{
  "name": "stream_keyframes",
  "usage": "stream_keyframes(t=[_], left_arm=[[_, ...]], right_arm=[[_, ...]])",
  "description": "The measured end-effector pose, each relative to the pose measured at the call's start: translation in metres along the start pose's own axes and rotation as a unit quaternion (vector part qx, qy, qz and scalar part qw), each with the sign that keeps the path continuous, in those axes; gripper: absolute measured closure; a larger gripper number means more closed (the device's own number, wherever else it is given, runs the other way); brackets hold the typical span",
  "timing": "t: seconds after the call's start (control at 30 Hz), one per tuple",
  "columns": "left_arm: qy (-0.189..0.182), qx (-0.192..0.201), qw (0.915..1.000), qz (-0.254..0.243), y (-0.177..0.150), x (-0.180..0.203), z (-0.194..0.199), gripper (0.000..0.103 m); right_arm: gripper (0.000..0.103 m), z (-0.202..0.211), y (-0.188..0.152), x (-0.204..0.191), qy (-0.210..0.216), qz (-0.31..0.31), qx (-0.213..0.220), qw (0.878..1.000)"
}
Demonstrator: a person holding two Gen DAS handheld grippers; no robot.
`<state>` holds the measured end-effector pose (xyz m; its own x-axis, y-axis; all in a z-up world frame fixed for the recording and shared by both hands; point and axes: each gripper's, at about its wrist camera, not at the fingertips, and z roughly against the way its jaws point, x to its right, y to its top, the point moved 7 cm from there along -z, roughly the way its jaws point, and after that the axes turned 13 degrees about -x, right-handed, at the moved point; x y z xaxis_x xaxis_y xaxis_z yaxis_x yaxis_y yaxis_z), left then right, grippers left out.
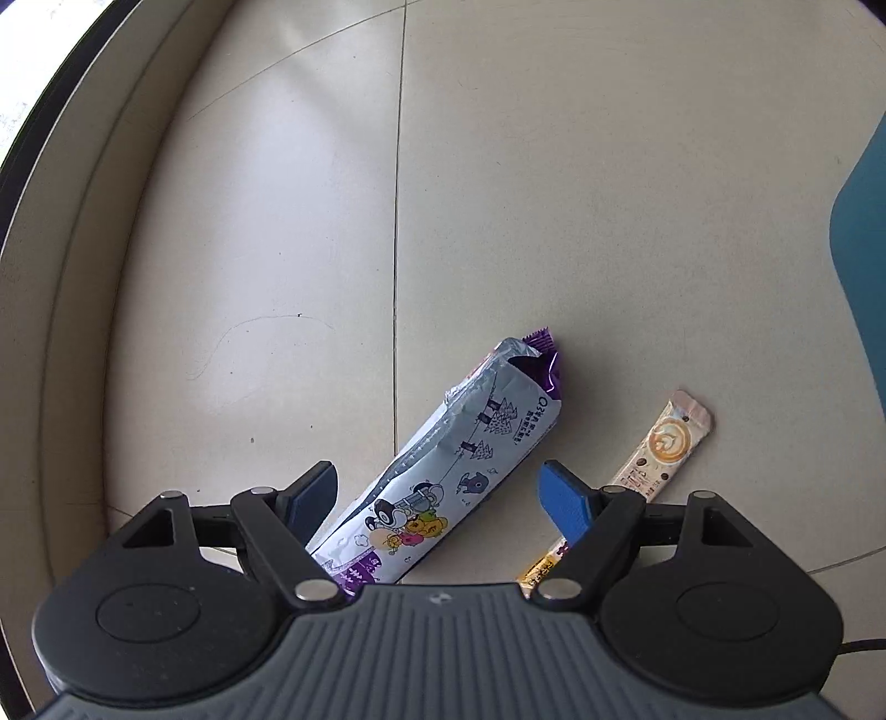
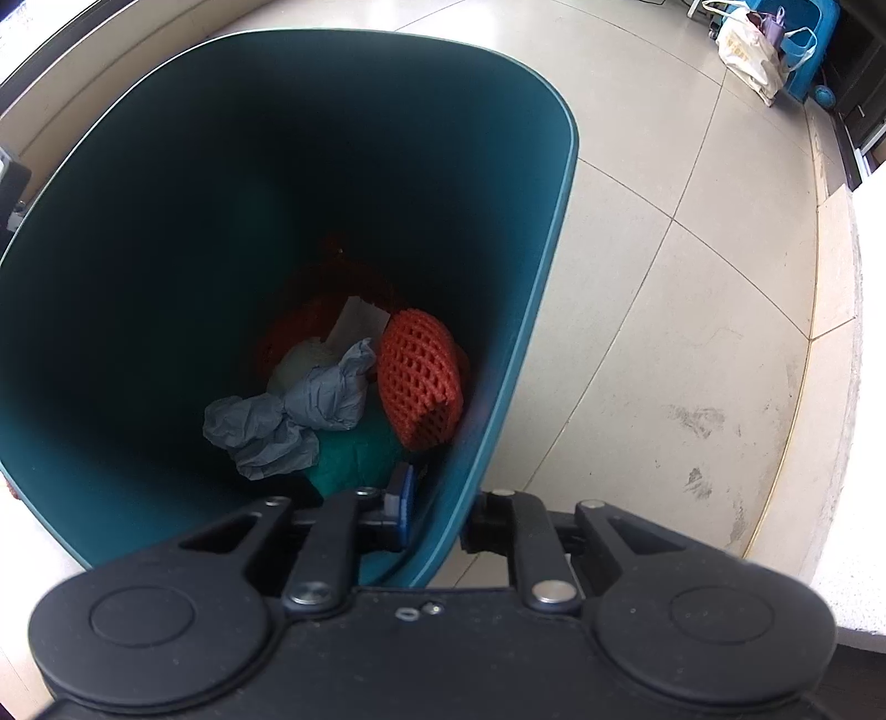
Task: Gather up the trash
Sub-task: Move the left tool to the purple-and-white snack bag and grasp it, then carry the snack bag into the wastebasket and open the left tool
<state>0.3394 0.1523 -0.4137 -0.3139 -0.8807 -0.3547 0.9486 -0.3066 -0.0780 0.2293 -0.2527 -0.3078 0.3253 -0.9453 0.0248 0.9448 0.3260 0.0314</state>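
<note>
Left gripper (image 1: 437, 493) is pointed steeply down at the tiled floor (image 1: 554, 221), jaws spread wide, nothing clamped. A silver-and-purple snack wrapper (image 1: 443, 482) lies flat on the floor, running diagonally between the 2 blue pads (image 1: 562, 498); no pad contact is seen. Its torn purple end is the far one, its near end is hidden under the gripper body. A slim coffee stick sachet (image 1: 662, 448) lies just beside the wrapper on the right, roughly parallel, partly covered by the right-hand finger. The 2 pieces are near each other but not touching. A blue edge (image 1: 864, 266), probably the bin, is seen at the right border of the left wrist view.

Right gripper (image 2: 434, 512) is closed on the rim of the teal trash bin (image 2: 548, 310): 1 blue pad (image 2: 403, 507) sits inside the wall, the other finger outside, wall pinched between. The bin interior is seen from above. Already in the bin: an orange foam fruit net (image 2: 421, 376), crumpled grey paper (image 2: 293, 415), a whitish scrap (image 2: 354, 324), and something green at the bottom that cannot be identified. The deeper reddish contents are too dark to tell.

Bags (image 2: 764, 50) are seen on the floor far off, top right of the right wrist view.
</note>
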Motion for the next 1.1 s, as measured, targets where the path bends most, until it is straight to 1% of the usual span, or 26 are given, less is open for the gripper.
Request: stream_keyframes(t=[0.03, 0.17, 0.27, 0.3, 0.33, 0.37, 0.4, 0.43, 0.47, 0.5, 0.63, 0.77, 0.87, 0.93, 1.03, 1.1], left_arm=[[0.005, -0.004, 0.9999, -0.010, 0.002, 0.001, -0.011, 0.023], [0.015, -0.018, 0.9996, -0.018, 0.009, 0.001, -0.039, 0.023], [0.019, -0.037, 0.9991, -0.010, 0.015, -0.002, -0.058, 0.023], [0.027, -0.045, 0.9986, -0.003, 0.015, -0.003, -0.062, 0.024], [0.029, -0.046, 0.9985, 0.001, 0.016, -0.003, -0.064, 0.025], [0.026, -0.044, 0.9987, 0.004, 0.015, -0.002, -0.064, 0.036], [0.023, -0.046, 0.9986, 0.010, 0.015, -0.003, -0.064, 0.046], [0.024, -0.048, 0.9984, 0.018, 0.013, -0.004, -0.063, 0.048], [0.022, -0.048, 0.9983, 0.023, 0.012, -0.004, -0.063, 0.055], [0.016, -0.049, 0.9983, 0.029, 0.012, -0.005, -0.061, 0.058], [-0.015, -0.037, 0.9974, 0.060, 0.009, -0.013, -0.037, 0.059], [-0.023, -0.026, 0.9962, 0.080, 0.010, -0.023, -0.009, 0.060], [-0.027, -0.012, 0.9946, 0.099, 0.009, -0.033, 0.024, 0.060], [-0.048, -0.005, 0.9919, 0.118, 0.009, -0.040, 0.049, 0.060], [-0.099, 0.014, 0.9838, 0.149, 0.004, -0.049, 0.098, 0.060], [-0.128, 0.029, 0.9782, 0.161, -0.002, -0.053, 0.132, 0.059]], right_arm=[[0.087, -0.001, 0.000, 0.002, 0.001, 0.000, -0.003, 1.000], [0.087, -0.008, 0.007, -0.003, 0.005, -0.001, -0.014, 1.000], [0.087, -0.012, 0.011, -0.003, 0.006, -0.001, -0.022, 1.000], [0.087, -0.013, 0.014, -0.005, 0.005, -0.001, -0.024, 1.000], [0.087, -0.015, 0.016, -0.006, 0.004, -0.001, -0.026, 1.000], [0.087, -0.019, 0.017, -0.009, 0.002, 0.000, -0.028, 1.000], [0.087, -0.015, 0.018, -0.011, 0.000, 0.001, -0.028, 1.000], [0.087, -0.015, 0.017, -0.013, -0.002, 0.003, -0.028, 1.000], [0.087, -0.016, 0.017, -0.014, -0.003, 0.004, -0.027, 1.000], [0.087, -0.019, 0.017, -0.015, -0.002, 0.003, -0.025, 1.000], [0.087, -0.016, 0.015, -0.016, 0.000, 0.000, -0.020, 1.000], [0.087, -0.007, 0.014, -0.014, 0.004, -0.004, -0.016, 1.000], [0.087, -0.002, 0.014, -0.011, 0.015, -0.010, -0.009, 1.000], [0.089, 0.000, 0.012, -0.011, 0.015, -0.005, -0.004, 1.000], [0.090, 0.001, 0.010, -0.013, 0.011, 0.002, 0.003, 1.000], [0.090, 0.002, 0.008, -0.012, 0.013, -0.001, 0.005, 1.000]])
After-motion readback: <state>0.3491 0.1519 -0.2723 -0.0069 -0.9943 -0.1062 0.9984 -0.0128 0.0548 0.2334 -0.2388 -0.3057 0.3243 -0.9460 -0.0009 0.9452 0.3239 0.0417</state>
